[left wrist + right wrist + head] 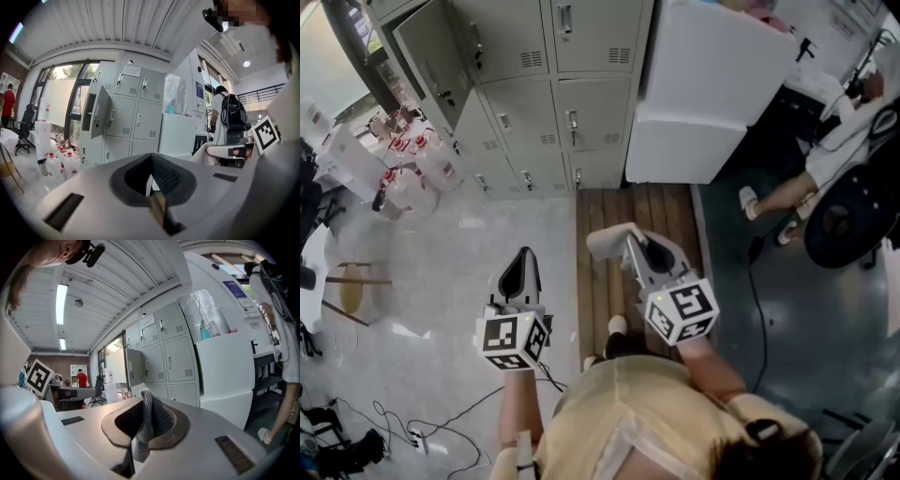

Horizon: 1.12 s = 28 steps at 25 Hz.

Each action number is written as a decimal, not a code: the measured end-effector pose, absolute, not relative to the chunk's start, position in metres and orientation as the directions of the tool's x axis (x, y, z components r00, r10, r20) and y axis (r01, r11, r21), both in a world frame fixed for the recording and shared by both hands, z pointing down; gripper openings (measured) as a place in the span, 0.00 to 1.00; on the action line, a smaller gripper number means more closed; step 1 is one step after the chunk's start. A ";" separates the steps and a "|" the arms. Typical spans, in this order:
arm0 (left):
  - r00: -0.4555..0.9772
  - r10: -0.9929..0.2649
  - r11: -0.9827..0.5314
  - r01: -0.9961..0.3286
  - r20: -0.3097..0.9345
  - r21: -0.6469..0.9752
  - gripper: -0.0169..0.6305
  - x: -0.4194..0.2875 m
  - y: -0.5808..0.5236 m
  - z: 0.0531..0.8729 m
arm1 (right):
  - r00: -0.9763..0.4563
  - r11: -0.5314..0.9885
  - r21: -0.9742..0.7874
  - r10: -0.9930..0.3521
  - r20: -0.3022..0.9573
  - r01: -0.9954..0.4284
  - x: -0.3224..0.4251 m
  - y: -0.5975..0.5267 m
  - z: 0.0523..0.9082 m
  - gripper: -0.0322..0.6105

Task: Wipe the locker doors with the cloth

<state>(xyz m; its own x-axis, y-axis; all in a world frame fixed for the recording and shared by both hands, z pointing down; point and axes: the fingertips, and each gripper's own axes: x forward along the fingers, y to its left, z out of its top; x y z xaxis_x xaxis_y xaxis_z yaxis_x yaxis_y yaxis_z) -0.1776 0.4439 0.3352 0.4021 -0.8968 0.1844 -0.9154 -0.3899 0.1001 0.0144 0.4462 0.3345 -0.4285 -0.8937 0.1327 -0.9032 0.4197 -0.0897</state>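
The grey lockers [553, 112] stand ahead of me, with one upper door [431, 56] swung open at the left. My right gripper [628, 240] is shut on a grey knitted cloth [607, 240]; in the right gripper view the cloth [143, 427] hangs pinched between the jaws of the right gripper [146, 394], well short of the lockers [168, 348]. My left gripper [523, 255] is held lower left of it and is shut with nothing in it. In the left gripper view the left gripper [151, 157] points at the lockers [133, 117] and the open door [96, 115].
A tall white cabinet [703, 94] stands right of the lockers. Plastic bottles [408, 169] cluster on the floor at the left, near a wooden stool [352, 286]. Cables [422, 422] trail on the floor. A seated person [825, 141] is at the far right.
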 end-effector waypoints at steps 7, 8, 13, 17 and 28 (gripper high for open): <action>0.383 -0.903 -0.370 -0.923 0.195 0.102 0.00 -0.152 0.401 0.336 | -0.456 0.449 -0.079 -0.878 0.145 -0.890 0.031 0.401 0.341 0.08; 0.379 -0.904 -0.366 -0.925 0.196 0.098 0.00 -0.149 0.398 0.336 | -0.460 0.453 -0.080 -0.875 0.148 -0.888 0.033 0.397 0.342 0.08; 0.359 -0.910 -0.346 -0.933 0.207 0.095 0.00 -0.136 0.385 0.342 | -0.462 0.457 -0.073 -0.873 0.157 -0.887 0.044 0.377 0.353 0.08; 0.331 -0.913 -0.319 -0.944 0.237 0.089 0.00 -0.138 0.381 0.346 | -0.470 0.463 -0.079 -0.868 0.162 -0.883 0.045 0.370 0.358 0.08; 0.316 -0.924 -0.305 -0.949 0.214 0.084 0.00 -0.141 0.318 0.341 | -0.433 0.426 -0.077 -0.879 0.198 -0.901 0.051 0.321 0.368 0.08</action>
<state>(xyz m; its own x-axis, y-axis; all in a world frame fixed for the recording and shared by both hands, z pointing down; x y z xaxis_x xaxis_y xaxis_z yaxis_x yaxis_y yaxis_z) -0.1408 0.3184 0.3412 0.3160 -0.9242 0.2145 -0.9487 -0.3048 0.0844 0.0512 0.3210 0.3685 -0.4329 -0.8794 0.1982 -0.9013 0.4263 -0.0768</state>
